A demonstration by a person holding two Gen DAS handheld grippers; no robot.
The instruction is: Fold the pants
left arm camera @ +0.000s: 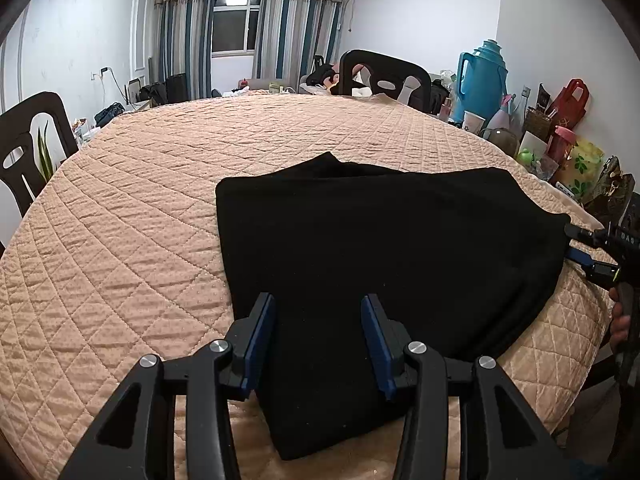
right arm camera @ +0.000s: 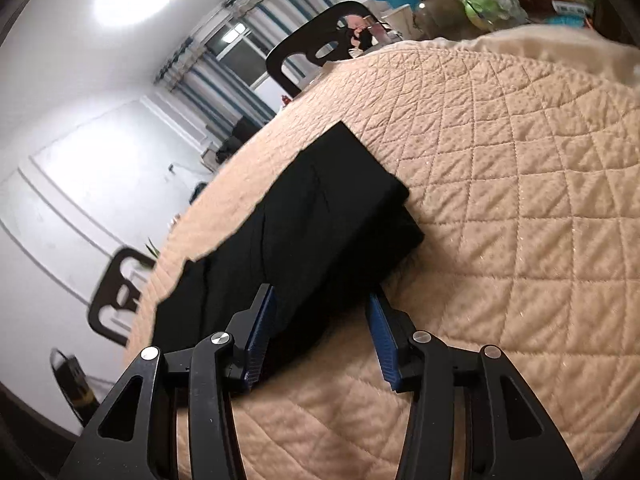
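Lying folded on the quilted table cover (left arm camera: 140,208), black pants (left arm camera: 380,248) sit btwn both grippers. Left gripper (left arm camera: 318,338) spread, nothing gripped. Right gripper (right arm camera: 320,338) wide apart, straddling the pants' edge w/o pinching. Only left view shows the blue thermos (left arm camera: 482,80).

Folded pants (left arm camera: 384,248) lie on the quilted table (left arm camera: 160,208), toward its near right edge. Left claw (left arm camera: 318,336) straddles their near edge; right claw (left arm camera: 576,246) sits at their right edge. Chair (left arm camera: 384,76) stands behind the far edge.
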